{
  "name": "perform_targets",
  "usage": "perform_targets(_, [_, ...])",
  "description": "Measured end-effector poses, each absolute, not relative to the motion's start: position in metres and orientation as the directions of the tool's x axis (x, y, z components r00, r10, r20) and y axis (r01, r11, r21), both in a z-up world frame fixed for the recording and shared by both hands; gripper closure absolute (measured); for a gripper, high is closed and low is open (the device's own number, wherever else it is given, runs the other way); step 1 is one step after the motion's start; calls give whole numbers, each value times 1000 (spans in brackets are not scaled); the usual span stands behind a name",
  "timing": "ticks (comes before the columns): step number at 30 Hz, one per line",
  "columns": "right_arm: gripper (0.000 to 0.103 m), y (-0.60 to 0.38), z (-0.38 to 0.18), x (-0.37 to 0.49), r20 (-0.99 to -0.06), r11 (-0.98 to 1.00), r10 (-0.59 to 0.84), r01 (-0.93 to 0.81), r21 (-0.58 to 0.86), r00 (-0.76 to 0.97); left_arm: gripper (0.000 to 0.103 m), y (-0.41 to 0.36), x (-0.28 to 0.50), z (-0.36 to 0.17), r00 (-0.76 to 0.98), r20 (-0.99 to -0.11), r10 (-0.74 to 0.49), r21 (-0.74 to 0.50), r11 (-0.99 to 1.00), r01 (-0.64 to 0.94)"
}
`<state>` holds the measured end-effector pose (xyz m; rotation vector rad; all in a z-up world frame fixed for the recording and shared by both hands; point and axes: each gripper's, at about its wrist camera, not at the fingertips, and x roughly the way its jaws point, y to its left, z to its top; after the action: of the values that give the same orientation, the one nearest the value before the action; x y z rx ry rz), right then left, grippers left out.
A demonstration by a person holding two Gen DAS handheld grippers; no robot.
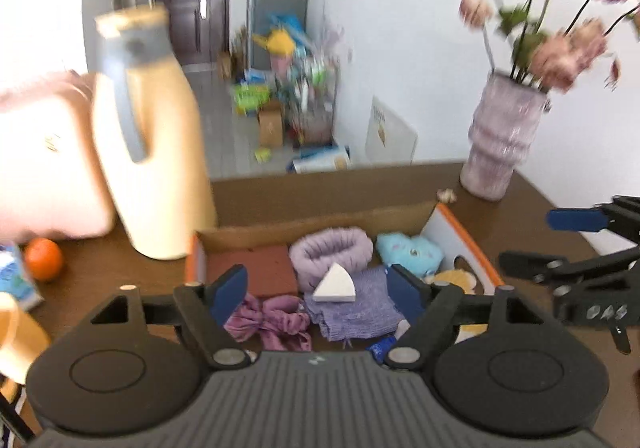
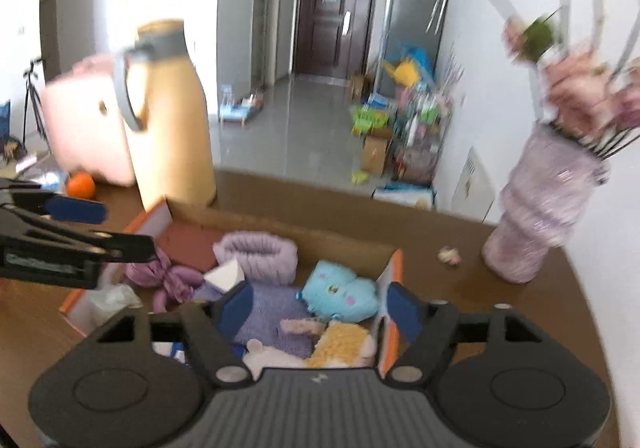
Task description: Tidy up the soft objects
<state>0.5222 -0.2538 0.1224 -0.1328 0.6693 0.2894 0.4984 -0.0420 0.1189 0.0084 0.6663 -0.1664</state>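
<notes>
While both claws hover over the cardboard box (image 1: 320, 224) on the brown bench (image 1: 520, 216), the left claw (image 1: 316, 290) and right claw (image 2: 320, 308) stand spread, pinching nothing. Inside the box lie a lilac knit ring (image 1: 330, 248), a blue plush (image 2: 340, 294), a purple cloth (image 1: 352, 304) and a white wedge (image 1: 335, 284).

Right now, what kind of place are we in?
Probably someone's home. A brown table holds a vase of pink flowers and a cardboard box of soft toys, and a toy pile sits in the hallway.
</notes>
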Motion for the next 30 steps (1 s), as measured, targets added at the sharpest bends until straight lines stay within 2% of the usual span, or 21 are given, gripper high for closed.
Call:
perform_targets(5, [10, -274, 148, 463, -493, 957, 255, -290, 5, 832, 7, -33, 437, 124, 847, -523, -98, -31, 995, 96])
perform_targets(9, [10, -279, 137, 431, -449, 969, 228, -246, 20, 864, 3, -33, 396, 114, 886, -462, -48, -6, 999, 51])
perform_targets(12, [7, -277, 124, 411, -401, 977, 206, -213, 28, 892, 2, -34, 359, 104, 955, -296, 0, 18, 1000, 5])
perform_targets(15, [3, -275, 111, 382, -286, 982, 187, -181, 45, 940, 2, -38, 335, 96, 974, -224, 23, 59, 998, -10])
perform_targets(21, [3, -266, 94, 342, -183, 985, 175, -173, 28, 967, 2, -34, 303, 88, 982, -187, 26, 37, 999, -19])
perform_targets(30, [1, -267, 84, 290, -152, 987, 161, -155, 50, 975, 0, -23, 254, 71, 980, -196, 33, 43, 999, -25])
